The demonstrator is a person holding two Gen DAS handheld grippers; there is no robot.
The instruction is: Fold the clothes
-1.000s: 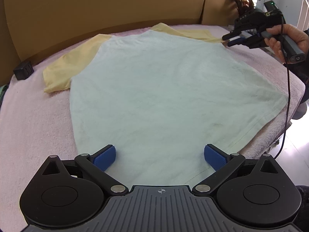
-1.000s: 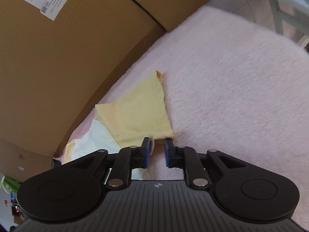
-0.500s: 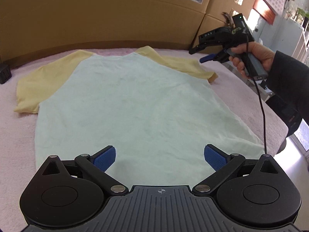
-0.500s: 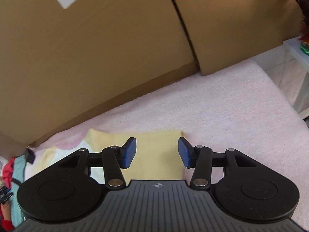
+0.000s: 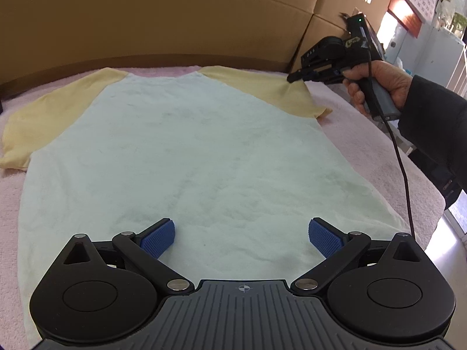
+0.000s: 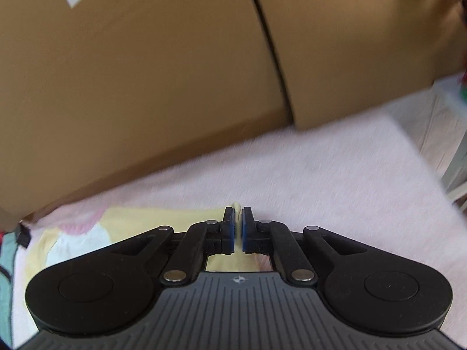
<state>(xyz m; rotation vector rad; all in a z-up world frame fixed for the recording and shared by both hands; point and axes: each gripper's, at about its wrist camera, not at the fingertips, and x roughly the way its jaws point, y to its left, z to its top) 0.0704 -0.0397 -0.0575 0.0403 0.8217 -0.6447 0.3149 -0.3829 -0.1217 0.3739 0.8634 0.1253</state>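
T-shirt (image 5: 192, 151) lies flat and spread on the pink towel (image 5: 364, 134) covering the desk, pale body toward the camera, yellow sleeves out to both sides. Left sleeve (image 5: 35, 122) sits flat, nothing touching it. Left hand-held gripper (image 5: 241, 234) hovers over the hem with its blue pads wide apart, grasping nothing (hem passes beneath it). Further right, the right sleeve (image 5: 280, 93) has the right hand-held gripper (image 5: 294, 77) on its far edge; the right wrist view shows that gripper (image 6: 239, 227) clenched on a thin ridge of yellow cloth.

Risks, judged from this:
- The pinch is shallow, only a sliver between the pads, so a quick pull could let the sleeve slip out.
- With the left gripper released and the hem unpinned, dragging the sleeve inward could haul the whole shirt along and crease the body.
- The pinch may have caught the towel as well; cannot tell.
- The right wrist view is motion-blurred, so the sleeve fold could land skewed.
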